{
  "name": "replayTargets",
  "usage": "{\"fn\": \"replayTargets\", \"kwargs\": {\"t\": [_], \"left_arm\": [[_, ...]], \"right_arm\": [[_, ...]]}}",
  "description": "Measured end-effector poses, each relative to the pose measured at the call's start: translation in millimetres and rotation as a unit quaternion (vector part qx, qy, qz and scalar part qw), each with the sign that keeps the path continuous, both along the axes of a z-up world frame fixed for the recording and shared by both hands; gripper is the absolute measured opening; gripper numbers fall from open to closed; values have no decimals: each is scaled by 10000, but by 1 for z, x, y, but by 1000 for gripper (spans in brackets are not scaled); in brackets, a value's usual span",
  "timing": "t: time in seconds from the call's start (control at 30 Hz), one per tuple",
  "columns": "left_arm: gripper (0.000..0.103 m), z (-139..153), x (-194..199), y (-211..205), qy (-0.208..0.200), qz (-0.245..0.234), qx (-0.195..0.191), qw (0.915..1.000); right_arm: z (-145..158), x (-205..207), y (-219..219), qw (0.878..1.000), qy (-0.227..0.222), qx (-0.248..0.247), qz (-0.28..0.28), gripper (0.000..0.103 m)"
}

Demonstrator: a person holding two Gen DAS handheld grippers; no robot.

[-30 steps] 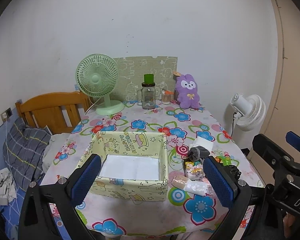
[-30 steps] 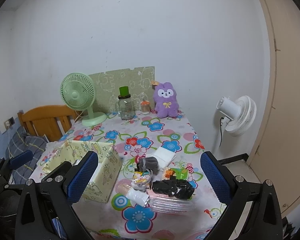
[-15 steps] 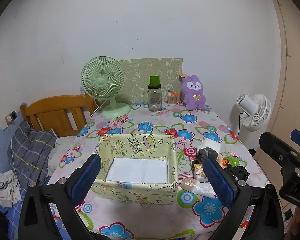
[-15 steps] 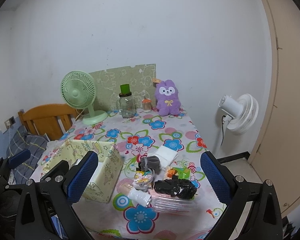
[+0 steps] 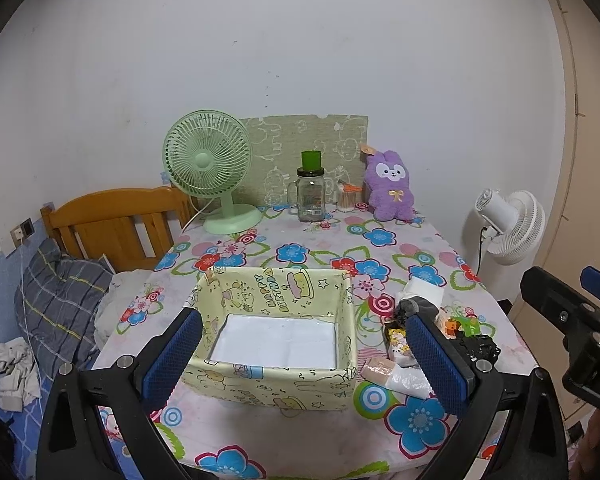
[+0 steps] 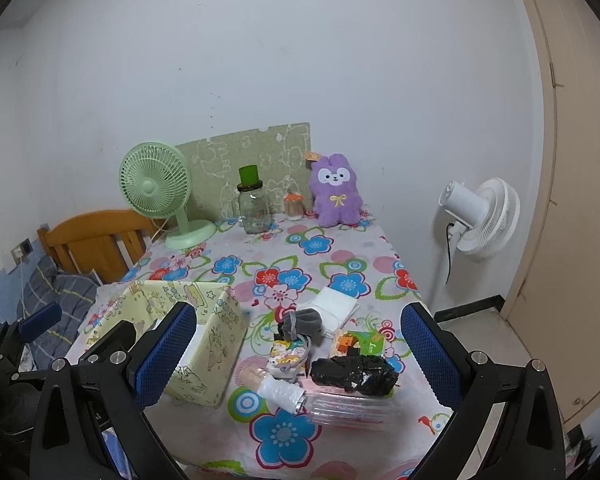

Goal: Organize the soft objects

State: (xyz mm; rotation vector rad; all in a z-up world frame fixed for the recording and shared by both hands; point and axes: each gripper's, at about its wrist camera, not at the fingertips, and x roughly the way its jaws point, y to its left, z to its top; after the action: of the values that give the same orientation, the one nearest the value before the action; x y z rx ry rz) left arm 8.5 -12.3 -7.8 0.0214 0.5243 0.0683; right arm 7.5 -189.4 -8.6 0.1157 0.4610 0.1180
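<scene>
Blue-padded, your 2 grippers hang wide apart and empty short of the table: left gripper (image 5: pixel 306 356) before the pale yellow cartoon-print fabric box (image 5: pixel 276 386), right gripper (image 6: pixel 302 354) facing the clutter. Nothing looks sorted yet; the box shows only its white floor. Beyond the black crinkled bag (image 6: pixel 354 372) lies the rolled grey sock (image 6: pixel 302 323) beside a folded white cloth (image 6: pixel 338 306). Next, judge your reach down onto the sock. Farthest sits the purple plush rabbit (image 6: pixel 336 190).
</scene>
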Motion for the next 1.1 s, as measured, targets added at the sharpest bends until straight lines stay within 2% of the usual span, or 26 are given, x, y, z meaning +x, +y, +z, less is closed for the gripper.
{"fn": "replayTargets", "kwargs": {"t": [0.43,0.67,1.1], "left_arm": [[102,-5,7,-3,71,45,-9,10000],[102,-14,14,-6,183,41,-134,9997],[90,-44,25,-38,546,-313,-265,9977]], "right_arm": [[-6,3,-1,10000,70,-37,-9,103],[-8,8,-4,9999,104,-57,-27,103],[-28,18,-19,9995,210,-223,-37,101]]}}
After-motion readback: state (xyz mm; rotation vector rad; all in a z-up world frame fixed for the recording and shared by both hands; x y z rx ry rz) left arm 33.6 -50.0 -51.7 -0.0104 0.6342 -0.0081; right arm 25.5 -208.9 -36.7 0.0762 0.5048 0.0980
